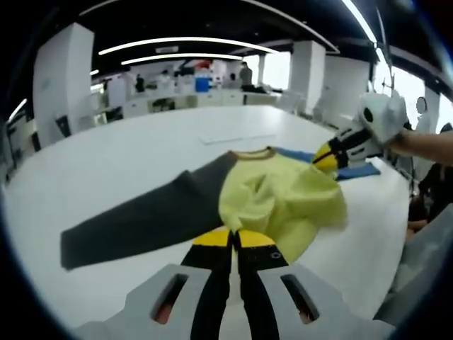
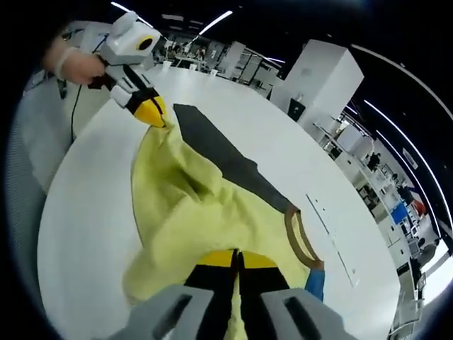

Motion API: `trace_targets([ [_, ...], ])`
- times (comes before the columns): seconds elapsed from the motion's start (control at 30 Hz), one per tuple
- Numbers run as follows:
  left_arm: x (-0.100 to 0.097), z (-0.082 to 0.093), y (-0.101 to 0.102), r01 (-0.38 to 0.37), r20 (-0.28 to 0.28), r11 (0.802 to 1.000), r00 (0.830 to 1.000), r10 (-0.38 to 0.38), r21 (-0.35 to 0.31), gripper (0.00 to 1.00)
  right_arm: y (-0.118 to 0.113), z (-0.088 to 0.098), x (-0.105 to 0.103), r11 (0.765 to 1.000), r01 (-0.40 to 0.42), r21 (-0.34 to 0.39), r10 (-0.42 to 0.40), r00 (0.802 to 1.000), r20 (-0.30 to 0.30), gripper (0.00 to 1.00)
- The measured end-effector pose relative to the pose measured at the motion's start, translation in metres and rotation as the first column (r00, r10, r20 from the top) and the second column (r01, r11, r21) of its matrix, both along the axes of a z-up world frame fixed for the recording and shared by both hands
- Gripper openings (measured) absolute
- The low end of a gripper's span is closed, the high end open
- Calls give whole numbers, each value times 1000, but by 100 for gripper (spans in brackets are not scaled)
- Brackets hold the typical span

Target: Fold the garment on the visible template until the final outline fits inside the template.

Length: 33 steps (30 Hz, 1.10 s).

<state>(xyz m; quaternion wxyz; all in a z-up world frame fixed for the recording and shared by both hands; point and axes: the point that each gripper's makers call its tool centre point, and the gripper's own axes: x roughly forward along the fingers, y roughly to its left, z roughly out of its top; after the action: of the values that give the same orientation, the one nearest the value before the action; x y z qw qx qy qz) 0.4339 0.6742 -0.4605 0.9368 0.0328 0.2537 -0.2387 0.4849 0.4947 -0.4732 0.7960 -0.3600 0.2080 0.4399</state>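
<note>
A garment with a yellow body, a brown collar and a dark grey sleeve lies on a white table. Its yellow part is bunched up. A blue template peeks out from under its far side. My left gripper is shut on the near yellow edge. My right gripper comes in from the right and pinches the opposite yellow edge. In the right gripper view, the right gripper is shut on yellow cloth, the left gripper holds the far corner, and the grey sleeve runs off beyond.
A flat white sheet lies on the table beyond the collar. A person's hand holds the right gripper. White pillars and office desks stand past the table. The table edge curves close beside the garment.
</note>
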Motion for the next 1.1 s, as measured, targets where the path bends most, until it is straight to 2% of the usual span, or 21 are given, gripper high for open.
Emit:
trace_targets([
  [0.23, -1, -1, 0, 4, -2, 1000, 1000, -4, 2, 0, -5, 3, -3, 999, 27, 29, -26, 999, -20, 4],
  [0.4, -1, 0, 0, 4, 0, 1000, 1000, -4, 4, 0, -15, 11, -7, 985, 112, 128, -104, 992, -70, 15],
  [0.47, -1, 1, 0, 4, 2, 1000, 1000, -4, 6, 0, -21, 14, -9, 974, 152, 171, -137, 986, -95, 18],
  [0.53, 0, 2, 1, 3, 3, 1000, 1000, -3, 6, 0, -26, 18, -12, 952, 198, 234, -168, 976, -140, 20],
  [0.57, 0, 2, 2, 1, 4, 1000, 1000, -1, 6, 0, -32, 18, -13, 933, 236, 270, -192, 965, -180, 20],
  [0.63, 0, 2, 2, 2, 4, 1000, 1000, -2, 7, 0, -41, 20, -15, 904, 287, 318, -226, 950, -216, 23],
  [0.7, 0, 3, 1, 2, 6, 1000, 1000, -2, 8, 0, -51, 18, -18, 897, 304, 322, -238, 944, -229, 23],
  [0.87, 1, 2, 1, 1, 3, 1000, 1000, -1, 4, 0, -69, 9, -32, 896, 335, 292, -271, 932, -240, 22],
  [1.1, 2, 1, 3, -3, 2, 1000, 1000, 3, 7, 0, -66, -3, -52, 880, 366, 303, -278, 913, -297, 14],
])
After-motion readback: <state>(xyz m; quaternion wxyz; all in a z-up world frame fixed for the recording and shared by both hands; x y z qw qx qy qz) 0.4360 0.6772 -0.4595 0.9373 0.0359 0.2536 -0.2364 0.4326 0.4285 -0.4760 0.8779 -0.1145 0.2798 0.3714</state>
